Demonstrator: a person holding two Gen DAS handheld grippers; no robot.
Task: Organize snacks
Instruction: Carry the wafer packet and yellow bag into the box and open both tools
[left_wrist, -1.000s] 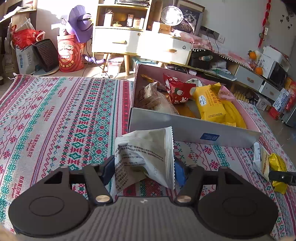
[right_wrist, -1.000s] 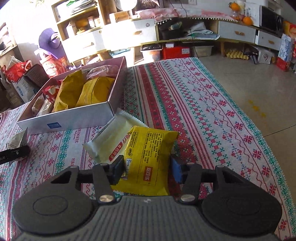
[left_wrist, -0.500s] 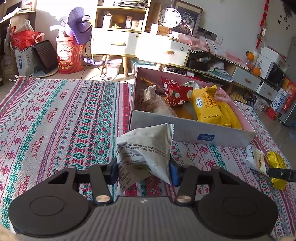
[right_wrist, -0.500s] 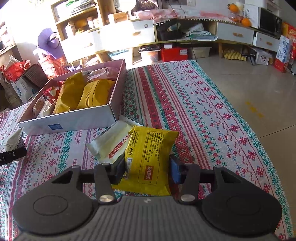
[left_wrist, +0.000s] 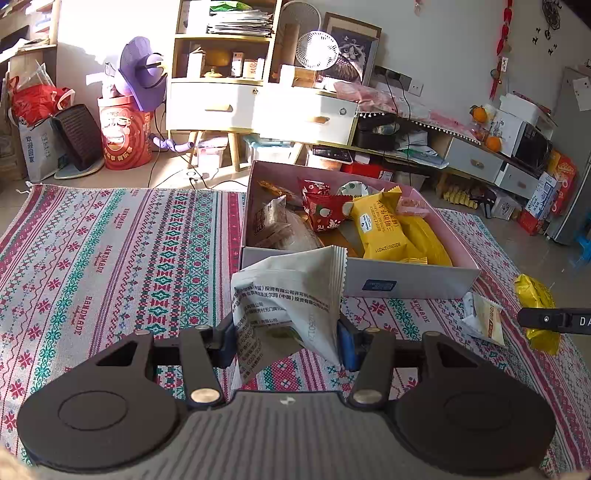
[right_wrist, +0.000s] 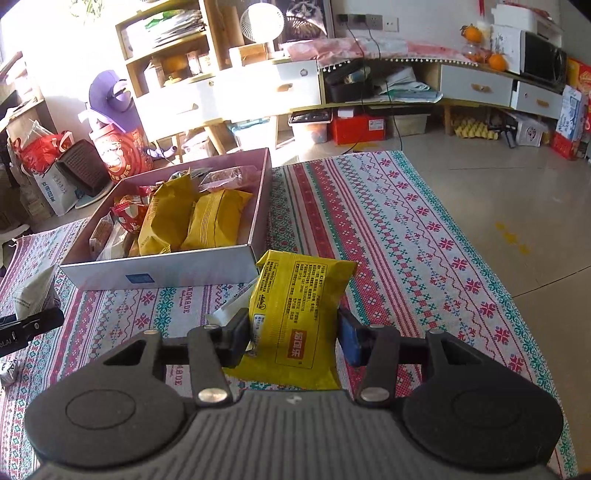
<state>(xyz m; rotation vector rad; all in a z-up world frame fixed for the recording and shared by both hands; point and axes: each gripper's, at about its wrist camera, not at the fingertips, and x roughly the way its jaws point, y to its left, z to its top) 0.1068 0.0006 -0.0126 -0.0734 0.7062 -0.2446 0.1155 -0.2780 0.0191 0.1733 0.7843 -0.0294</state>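
Observation:
My left gripper is shut on a white snack packet with grey print and holds it above the patterned cloth, just short of the near wall of the pink snack box. My right gripper is shut on a yellow snack packet and holds it above the cloth, near the box's front right corner. The box holds several yellow, red and brown packets. A white packet with red print lies on the cloth under the right gripper; in the right wrist view it is mostly hidden.
The patterned cloth covers the table. Bare floor lies beyond its right edge. Cabinets, a fan and clutter stand along the back wall. The left gripper's tip shows at the left edge of the right wrist view.
Both grippers have closed on their packets and lifted them off the cloth. The white packet with red print stayed on the cloth.

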